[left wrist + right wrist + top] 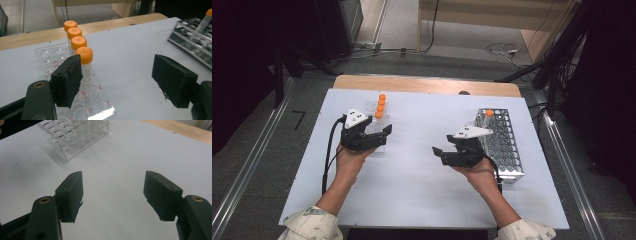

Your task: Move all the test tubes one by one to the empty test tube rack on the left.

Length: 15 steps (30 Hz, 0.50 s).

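Orange caps: four tubes (84, 56) are standing in a row in the clear rack (97, 105).
Left tongs (379, 131): sitting spread beside that rack, pinching nothing.
Right tongs (443, 150): hanging spread over bare bench (422, 190), empty.
Steel rack (507, 150): holding one orange-capped tube (488, 114) at its far corner.

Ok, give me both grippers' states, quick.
Left gripper: open, holding nothing, beside the orange-capped tubes.
Right gripper: open, empty.

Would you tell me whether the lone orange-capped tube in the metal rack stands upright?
Tilted: the tube leans in the metal rack.
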Each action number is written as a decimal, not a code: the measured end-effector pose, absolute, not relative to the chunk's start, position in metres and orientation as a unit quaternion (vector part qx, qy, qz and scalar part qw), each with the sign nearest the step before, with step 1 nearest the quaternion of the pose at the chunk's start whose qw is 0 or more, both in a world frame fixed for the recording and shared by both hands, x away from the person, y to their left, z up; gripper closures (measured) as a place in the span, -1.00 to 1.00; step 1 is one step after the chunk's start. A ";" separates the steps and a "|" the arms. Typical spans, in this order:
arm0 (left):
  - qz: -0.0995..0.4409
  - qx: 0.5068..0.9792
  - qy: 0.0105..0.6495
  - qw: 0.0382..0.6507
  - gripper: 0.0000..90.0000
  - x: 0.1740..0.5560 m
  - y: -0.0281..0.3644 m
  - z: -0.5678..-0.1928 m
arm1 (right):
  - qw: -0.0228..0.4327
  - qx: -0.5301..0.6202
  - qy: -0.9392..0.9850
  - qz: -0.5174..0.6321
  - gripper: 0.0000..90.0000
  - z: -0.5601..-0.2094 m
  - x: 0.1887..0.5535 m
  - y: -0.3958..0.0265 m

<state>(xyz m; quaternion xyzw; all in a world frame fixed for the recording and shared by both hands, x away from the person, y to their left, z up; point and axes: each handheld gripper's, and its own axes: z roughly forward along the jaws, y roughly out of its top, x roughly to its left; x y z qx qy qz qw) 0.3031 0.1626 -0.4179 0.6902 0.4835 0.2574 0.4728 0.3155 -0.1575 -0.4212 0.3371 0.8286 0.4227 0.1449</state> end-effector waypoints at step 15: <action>0.261 0.692 0.483 0.469 -0.48 0.292 0.166 -0.419 | 0.206 0.402 0.781 0.432 -0.34 -0.403 0.332 -0.215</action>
